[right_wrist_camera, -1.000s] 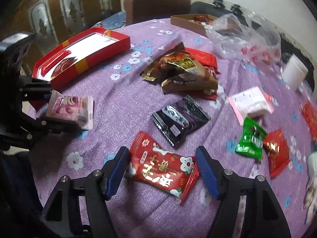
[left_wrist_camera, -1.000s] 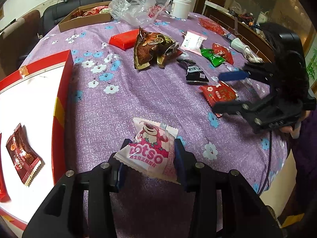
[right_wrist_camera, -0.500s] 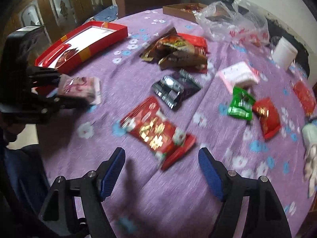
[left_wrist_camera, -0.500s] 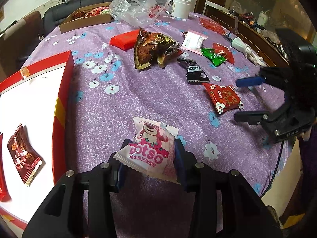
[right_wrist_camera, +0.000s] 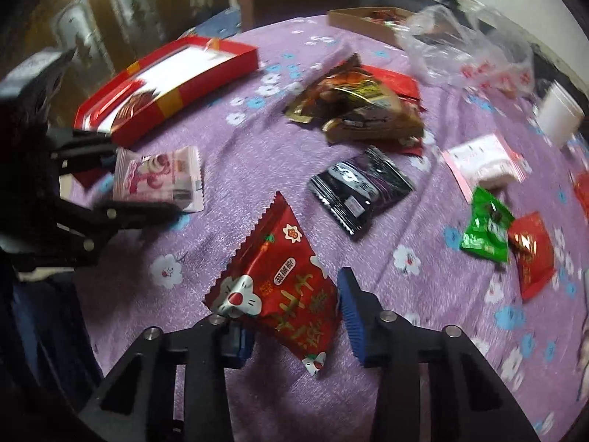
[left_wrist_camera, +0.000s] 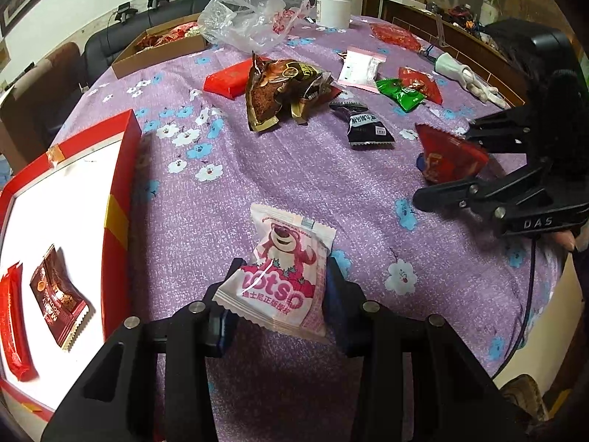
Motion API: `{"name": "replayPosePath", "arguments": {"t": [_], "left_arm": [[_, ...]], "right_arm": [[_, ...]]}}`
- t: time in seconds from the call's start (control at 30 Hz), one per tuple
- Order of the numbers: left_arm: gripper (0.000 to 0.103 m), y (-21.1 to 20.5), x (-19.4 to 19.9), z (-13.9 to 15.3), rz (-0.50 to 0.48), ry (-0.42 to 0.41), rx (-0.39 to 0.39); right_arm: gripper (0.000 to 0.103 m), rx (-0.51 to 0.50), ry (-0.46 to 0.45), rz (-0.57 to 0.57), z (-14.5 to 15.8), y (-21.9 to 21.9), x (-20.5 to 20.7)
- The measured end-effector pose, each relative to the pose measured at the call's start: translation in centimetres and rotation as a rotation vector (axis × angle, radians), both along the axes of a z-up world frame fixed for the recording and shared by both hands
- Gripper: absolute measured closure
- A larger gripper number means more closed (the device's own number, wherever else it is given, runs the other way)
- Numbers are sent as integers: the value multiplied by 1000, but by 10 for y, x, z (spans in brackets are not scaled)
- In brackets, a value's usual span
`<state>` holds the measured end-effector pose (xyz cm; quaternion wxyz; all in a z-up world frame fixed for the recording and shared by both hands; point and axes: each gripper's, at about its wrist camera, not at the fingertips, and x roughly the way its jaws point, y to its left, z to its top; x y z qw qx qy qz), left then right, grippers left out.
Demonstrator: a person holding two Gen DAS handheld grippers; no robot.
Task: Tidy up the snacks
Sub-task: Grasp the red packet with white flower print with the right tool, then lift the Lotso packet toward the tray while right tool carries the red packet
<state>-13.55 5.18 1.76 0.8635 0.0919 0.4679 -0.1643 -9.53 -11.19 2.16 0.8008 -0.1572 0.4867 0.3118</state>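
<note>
My left gripper (left_wrist_camera: 281, 283) is shut on a pink-and-white bear-print snack packet (left_wrist_camera: 283, 258) and holds it above the purple flowered cloth. The right wrist view shows the same packet (right_wrist_camera: 158, 175) in that gripper (right_wrist_camera: 147, 180) at the left. My right gripper (right_wrist_camera: 291, 305) has its jaws closing, pads pressed on a red rabbit-print snack packet (right_wrist_camera: 287, 269) that tilts up off the cloth. From the left wrist view, this red packet (left_wrist_camera: 449, 154) sits between the right gripper's fingers (left_wrist_camera: 445, 164). A red tray (left_wrist_camera: 121, 169) at the left holds a brown packet (left_wrist_camera: 55, 294) and a red one (left_wrist_camera: 14, 324).
Loose snacks lie mid-table: brown-gold bags (left_wrist_camera: 283, 88), a black packet (left_wrist_camera: 368, 129), a green one (left_wrist_camera: 401, 94), a flat red one (left_wrist_camera: 230, 79) and a pink-white one (left_wrist_camera: 359, 70). A plastic bag (left_wrist_camera: 250, 18), cardboard box (left_wrist_camera: 158, 51) and white jar (left_wrist_camera: 333, 7) stand behind.
The right gripper's jaws have come together on the red rabbit-print packet, which now stands tilted up off the cloth. The left gripper and its pink packet have stayed put.
</note>
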Motion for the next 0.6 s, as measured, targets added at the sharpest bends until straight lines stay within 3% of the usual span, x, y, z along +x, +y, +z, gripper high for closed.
{"name": "replayPosePath", "arguments": {"t": [0.3,0.6], "left_arm": [[64,-2,-1,1,13,-36,39],[64,-2,-2,1,16,-47,46]], "right_arm": [[73,147,30,-151,1,-20,-2],[79,251,72,-221,0,-28,-2]]}}
